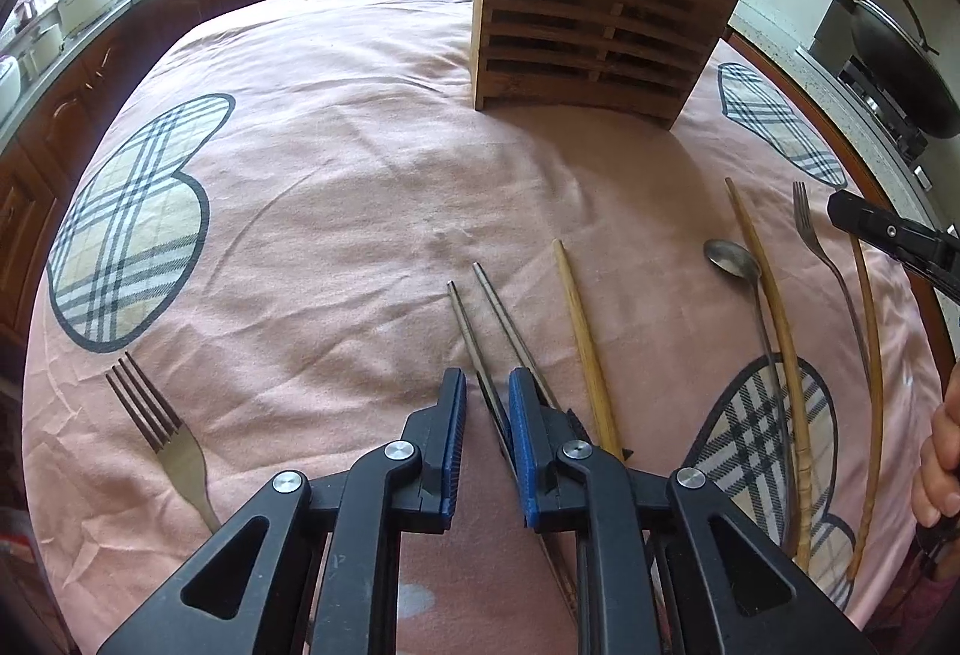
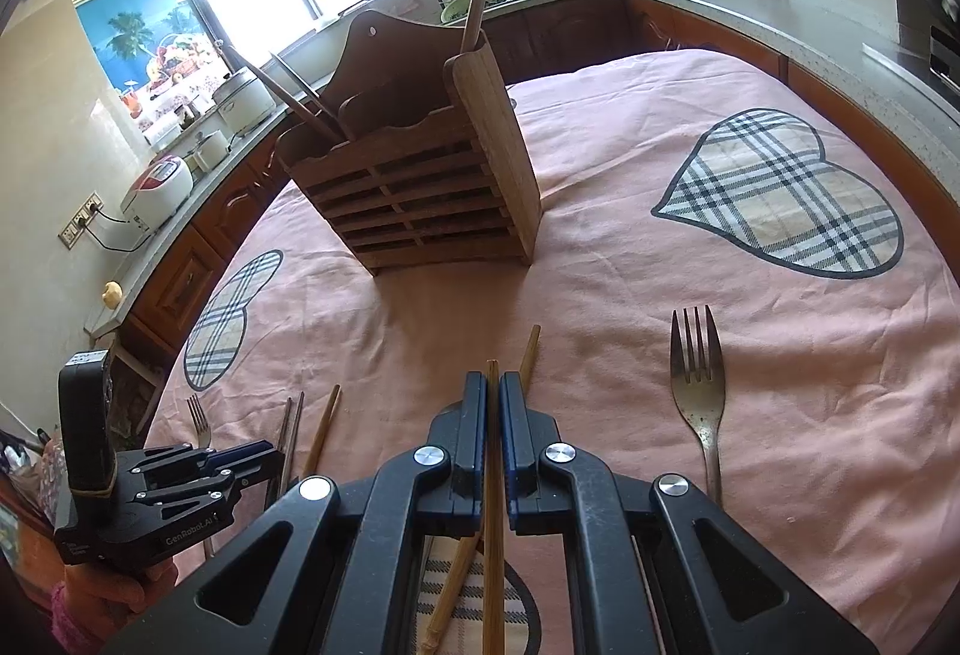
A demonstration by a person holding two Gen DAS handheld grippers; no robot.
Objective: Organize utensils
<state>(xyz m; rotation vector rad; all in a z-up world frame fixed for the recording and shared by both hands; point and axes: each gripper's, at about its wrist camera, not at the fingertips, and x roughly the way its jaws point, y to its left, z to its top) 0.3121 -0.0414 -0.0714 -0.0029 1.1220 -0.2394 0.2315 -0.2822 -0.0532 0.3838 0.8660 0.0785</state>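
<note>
**Right fingers clamped on a chopstick, left fingers apart over a metal pair**

A pink cloth point(image 1: 360, 175) with plaid hearts covers the whole table under both grippers. Well ahead of both sets of fingers stands the slatted wooden holder point(image 2: 432, 187), upright, with a few sticks already leaning out of its top.

The right gripper point(image 2: 492, 385) has its fingers drawn together on a wooden chopstick point(image 2: 493, 475). The stick runs straight down the line of the fingers, and its tip shows just past their ends. Just outside the right finger a loose chopstick point(image 2: 530, 355) lies on the cloth, pointing toward the holder. Farther to the right of these fingers lies a fork point(image 2: 699, 385), tines away from the camera.

The left gripper point(image 1: 487, 385) has its fingers a little apart – a visible gap. The metal chopsticks point(image 1: 480, 319) lie on the cloth, running ahead of the fingertips. One passes into the gap, close against the right pad and clear of the left one. The other goes under the right finger.

To the right of these fingers lies a pale chopstick point(image 1: 585, 343), and farther right a spoon point(image 1: 729, 256), bowl away from the camera. Well off to the left lies a second fork point(image 1: 174, 445).
</note>
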